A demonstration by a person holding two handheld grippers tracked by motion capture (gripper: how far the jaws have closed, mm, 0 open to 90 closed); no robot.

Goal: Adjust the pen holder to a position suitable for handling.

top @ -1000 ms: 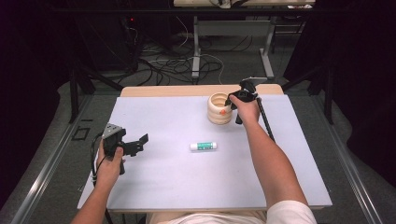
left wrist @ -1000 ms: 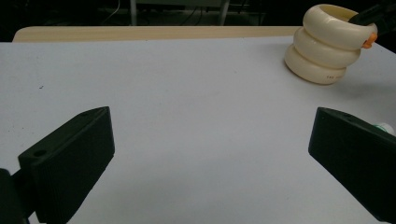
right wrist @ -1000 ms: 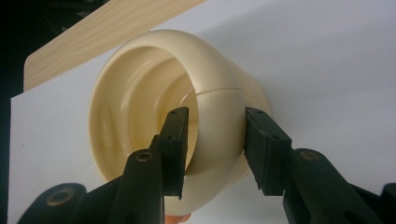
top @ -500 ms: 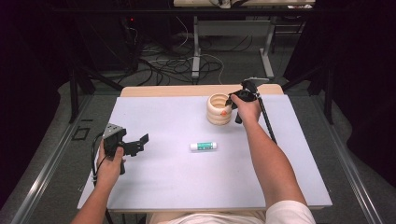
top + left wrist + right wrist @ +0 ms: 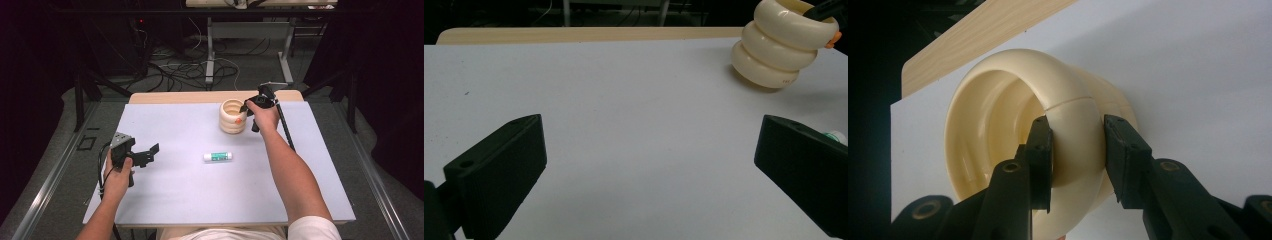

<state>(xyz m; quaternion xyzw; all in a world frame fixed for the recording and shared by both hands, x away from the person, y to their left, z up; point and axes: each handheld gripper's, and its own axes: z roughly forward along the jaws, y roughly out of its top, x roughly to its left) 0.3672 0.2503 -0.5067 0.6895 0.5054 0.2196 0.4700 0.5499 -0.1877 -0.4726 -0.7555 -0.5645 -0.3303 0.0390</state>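
Glue stick (image 5: 217, 156) lying flat near middle of tabletop (image 5: 190, 200), cap end pointing left. Pale wooden strip (image 5: 170, 97) showing along tabletop's far edge. Tangled cables (image 5: 175, 65) sprawling on floor beyond tabletop. Metal frame legs (image 5: 209, 55) standing behind tabletop.

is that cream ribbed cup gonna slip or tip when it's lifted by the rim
The ribbed cup looks rigid and glossy, so the right tongs, clamped across one rounded wall, may slide. Held off-centre, it will probably tilt. It seems hollow, so likely light.
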